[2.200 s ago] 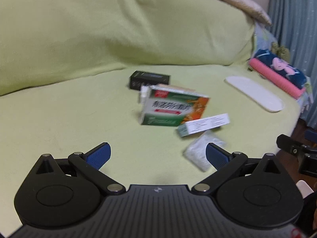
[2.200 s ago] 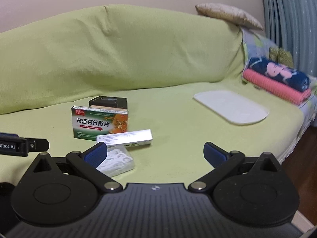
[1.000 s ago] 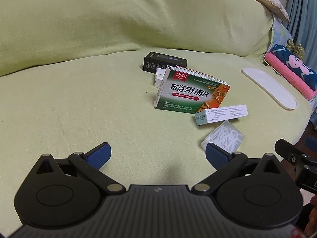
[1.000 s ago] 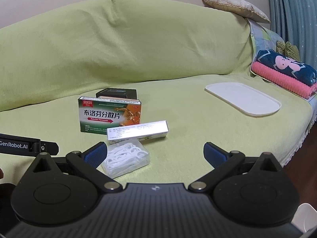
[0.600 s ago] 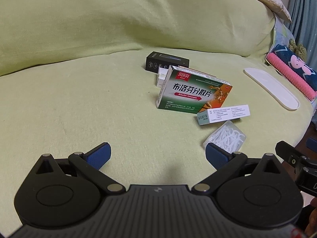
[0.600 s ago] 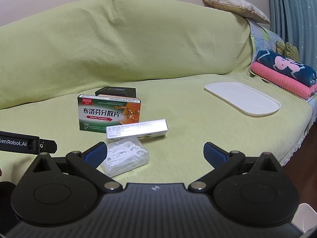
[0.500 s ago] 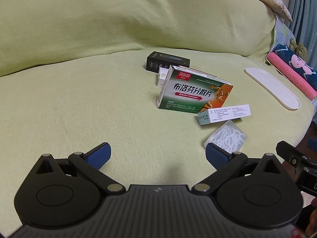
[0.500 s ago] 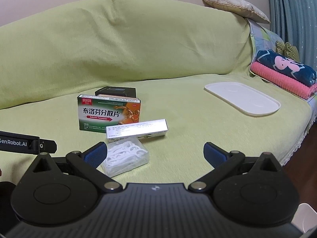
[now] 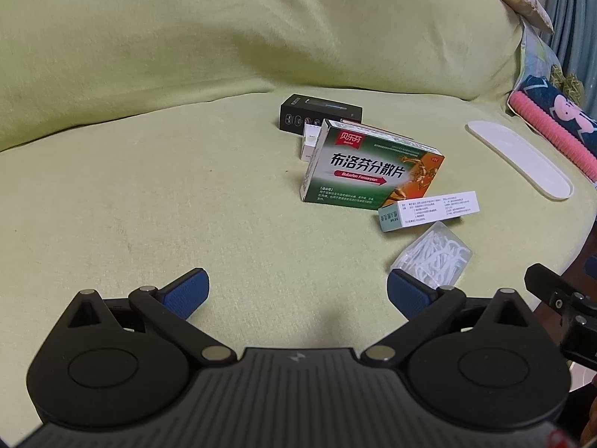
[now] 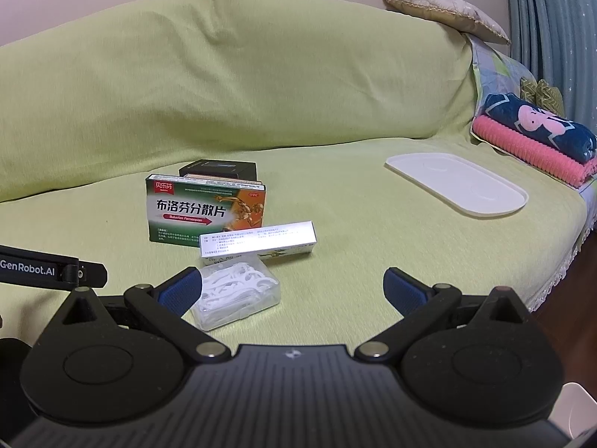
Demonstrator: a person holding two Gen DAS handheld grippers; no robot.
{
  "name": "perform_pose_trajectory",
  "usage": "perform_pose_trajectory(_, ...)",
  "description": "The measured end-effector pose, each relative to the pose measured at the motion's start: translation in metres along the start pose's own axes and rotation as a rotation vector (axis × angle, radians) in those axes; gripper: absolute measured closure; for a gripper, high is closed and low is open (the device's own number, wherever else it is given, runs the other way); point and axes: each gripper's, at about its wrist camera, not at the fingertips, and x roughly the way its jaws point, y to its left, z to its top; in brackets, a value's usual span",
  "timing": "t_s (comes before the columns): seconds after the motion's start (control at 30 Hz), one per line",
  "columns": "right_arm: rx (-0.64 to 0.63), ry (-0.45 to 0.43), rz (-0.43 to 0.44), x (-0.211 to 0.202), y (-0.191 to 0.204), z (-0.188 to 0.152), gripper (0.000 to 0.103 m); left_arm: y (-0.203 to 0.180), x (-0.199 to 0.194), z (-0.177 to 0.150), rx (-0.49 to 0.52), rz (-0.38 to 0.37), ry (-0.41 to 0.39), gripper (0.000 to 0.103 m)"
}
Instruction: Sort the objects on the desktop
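On the green sofa seat lies a cluster: a green and orange medicine box, a long white box, a clear case of floss picks, a black box and a small white box behind. My left gripper is open, held short of the cluster and to its left. My right gripper is open too, with its left fingertip beside the floss case. A white oval tray lies to the right.
Folded pink and dark blue towels are stacked at the sofa's right end, with a beige cushion on the backrest above. The seat's front edge drops to a dark floor at the right. The left part of the seat is bare green cloth.
Both grippers have crept slightly closer to the cluster over the last second. Nothing on the seat has moved and both grippers stay open.
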Motion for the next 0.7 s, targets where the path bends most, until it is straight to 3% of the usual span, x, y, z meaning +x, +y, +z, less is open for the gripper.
perform_pose_trajectory(0.27, -0.003, 0.021, -0.011, 0.005, 0.003, -0.003, 0.001, 0.003, 0.000, 0.002, -0.003, -0.001, 0.005, 0.001)
perform_pose_trajectory(0.5, 0.020, 0.103, -0.054, 0.016, 0.002, -0.010, 0.001, 0.006, 0.000, 0.003, -0.016, -0.041, 0.013, 0.001)
perform_pose_trajectory(0.7, 0.043, 0.185, -0.056, 0.029, 0.000, -0.014, 0.001, 0.008, 0.009, 0.004, -0.040, -0.085, 0.071, 0.001)
